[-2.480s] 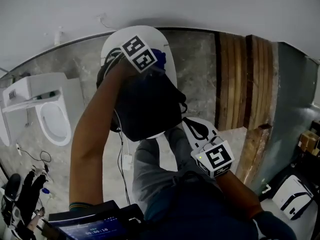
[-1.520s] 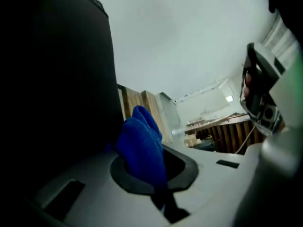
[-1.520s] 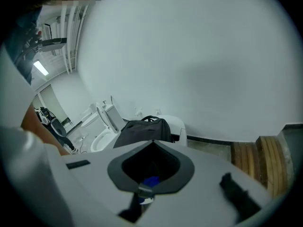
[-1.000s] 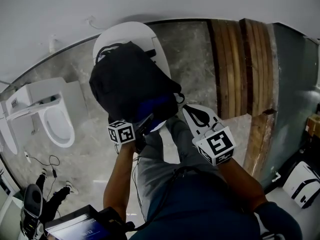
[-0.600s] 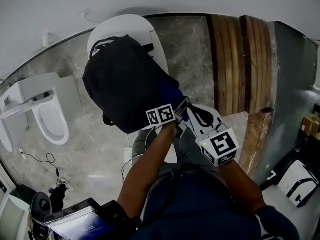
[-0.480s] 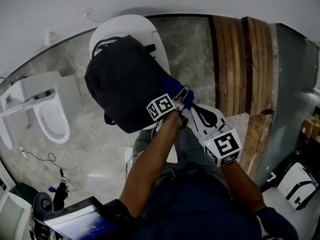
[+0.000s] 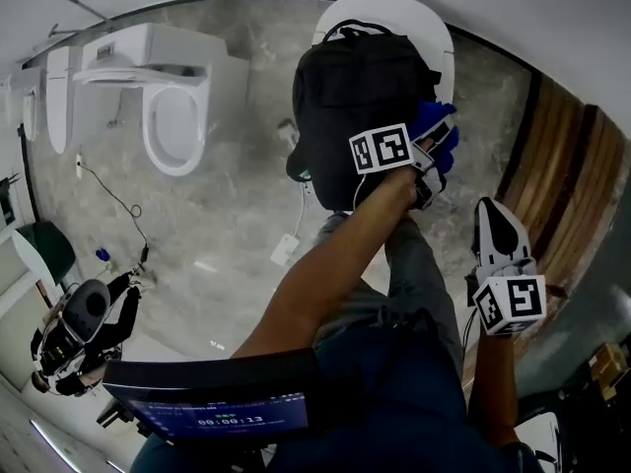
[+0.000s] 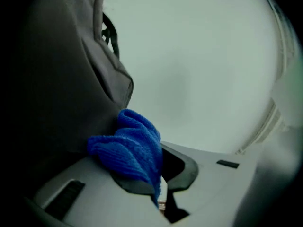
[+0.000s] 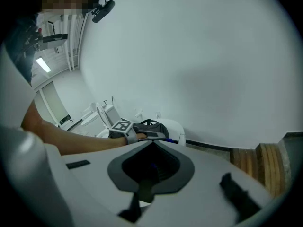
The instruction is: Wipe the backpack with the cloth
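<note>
Left claw: pinching the bunched blue cloth at the black backpack's side.
Right claw: pressed together, empty, well apart from the backpack.
Risk: a hard wipe likely shoves the unbraced backpack off the white worktop beneath it.

Your left gripper has its jaw tips buried under the cloth; left of it the backpack runs dark off-frame.

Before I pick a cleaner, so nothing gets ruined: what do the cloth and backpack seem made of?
The cloth: blue, matte, looped ribbed pile, likely microfibre. The backpack: black, dull woven-looking fabric that creases softly, probably nylon or polyester.
</note>
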Demonstrator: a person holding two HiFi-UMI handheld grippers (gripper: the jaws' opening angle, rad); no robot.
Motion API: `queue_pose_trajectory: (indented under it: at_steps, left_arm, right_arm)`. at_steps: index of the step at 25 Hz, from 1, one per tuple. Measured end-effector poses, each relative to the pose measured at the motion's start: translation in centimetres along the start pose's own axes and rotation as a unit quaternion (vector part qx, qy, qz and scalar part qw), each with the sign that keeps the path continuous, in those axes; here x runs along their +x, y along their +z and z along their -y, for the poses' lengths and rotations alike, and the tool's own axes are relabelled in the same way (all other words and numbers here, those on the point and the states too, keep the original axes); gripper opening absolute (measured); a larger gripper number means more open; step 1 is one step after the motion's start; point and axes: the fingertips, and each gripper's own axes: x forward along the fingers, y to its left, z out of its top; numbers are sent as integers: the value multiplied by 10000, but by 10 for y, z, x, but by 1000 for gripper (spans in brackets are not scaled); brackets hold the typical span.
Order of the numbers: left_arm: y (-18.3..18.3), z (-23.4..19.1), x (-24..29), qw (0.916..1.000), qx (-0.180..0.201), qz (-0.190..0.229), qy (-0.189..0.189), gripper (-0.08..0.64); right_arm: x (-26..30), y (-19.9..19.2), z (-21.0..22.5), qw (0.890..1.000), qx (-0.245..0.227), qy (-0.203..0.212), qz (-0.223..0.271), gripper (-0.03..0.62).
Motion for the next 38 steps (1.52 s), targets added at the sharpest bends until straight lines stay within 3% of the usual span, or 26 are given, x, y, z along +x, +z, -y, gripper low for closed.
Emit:
queue_pose_trajectory:
  at_steps: [5,8,10,14,15,17,20,21,22,23,25,26,27,28,29,30,31,32,33,34,35,36,37,38]
  left_arm:
    - [13,-15,-99,9970,762,-16,122,17]
    - [5,-37,-158,9901,1274,-175,569,17]
    - [-4,-60,-196,9821,1568,-289,1004,17]
    - [-30,-94,-243,9542,2318,-838,1694,17]
    - [-38,-96,-242,9496,2427,-994,1716,17]
    - [-54,-89,-222,9483,2505,-1266,1485,17]
    - [-70,-57,-175,9504,2545,-1622,745,17]
    - [-74,-46,-163,9464,2602,-1846,500,17]
    - [-78,-37,-154,9349,2786,-2177,321,17]
    - [-84,-31,-150,9139,3120,-2588,226,17]
    - [-95,-26,-154,8542,3896,-3437,193,17]
    - [-98,-26,-160,8241,4201,-3793,202,17]
    - [-98,-29,-167,7953,4459,-4101,216,17]
    - [-96,-33,-174,7656,4705,-4381,214,17]
    - [-93,-37,-182,7331,4958,-4652,173,17]
    - [-91,-40,-189,6972,5215,-4919,82,17]
    - [-90,-42,-196,6582,5456,-5187,-36,17]
    - [-89,-43,-203,6182,5661,-5452,-141,17]
    - [-87,-45,-209,5799,5818,-5700,-201,17]
    - [-83,-47,-215,5464,5925,-5916,-216,17]
    - [-78,-49,-221,5216,5983,-6080,-211,17]
    - [-73,-51,-227,5098,5982,-6179,-220,17]
    - [-70,-51,-232,5118,5913,-6226,-269,17]
    - [-68,-48,-236,5237,5789,-6239,-367,17]
  right_arm:
    - [10,16,2,9995,-152,60,255,0]
    - [27,21,12,9994,-251,-44,239,2]
    - [35,23,11,9996,-224,-80,181,2]
    - [43,18,-18,9995,-249,165,80,2]
    - [45,14,-25,9994,-257,223,21,0]
    - [45,4,-31,9993,-266,249,-86,0]
    - [46,-13,-34,9985,-430,209,-284,2]
    - [48,-20,-36,9977,-521,223,-364,2]
    - [51,-24,-40,9965,-645,303,-436,2]
    - [56,-26,-49,9940,-828,508,-508,2]
    - [70,-24,-81,9761,-1521,1383,-698,2]
    - [78,-26,-102,9534,-2158,1931,-842,9]
    - [86,-33,-120,9160,-3022,2423,-1045,77]
    - [93,-46,-133,8625,-4006,2805,-1297,118]
    - [99,-63,-140,7982,-4949,3075,-1531,137]
    - [106,-77,-142,7329,-5738,3254,-1667,169]
    - [113,-88,-144,6748,-6342,3375,-1688,173]
    - [119,-93,-146,6270,-6782,3463,-1641,176]
    - [124,-96,-148,5886,-7109,3512,-1576,187]
    - [131,-98,-150,5579,-7372,3507,-1496,192]
    - [138,-98,-151,5353,-7590,3441,-1377,193]
    - [144,-95,-155,5236,-7752,3325,-1195,193]
    - [149,-88,-161,5249,-7835,3189,-946,193]
    - [151,-79,-170,5371,-7828,3073,-663,204]
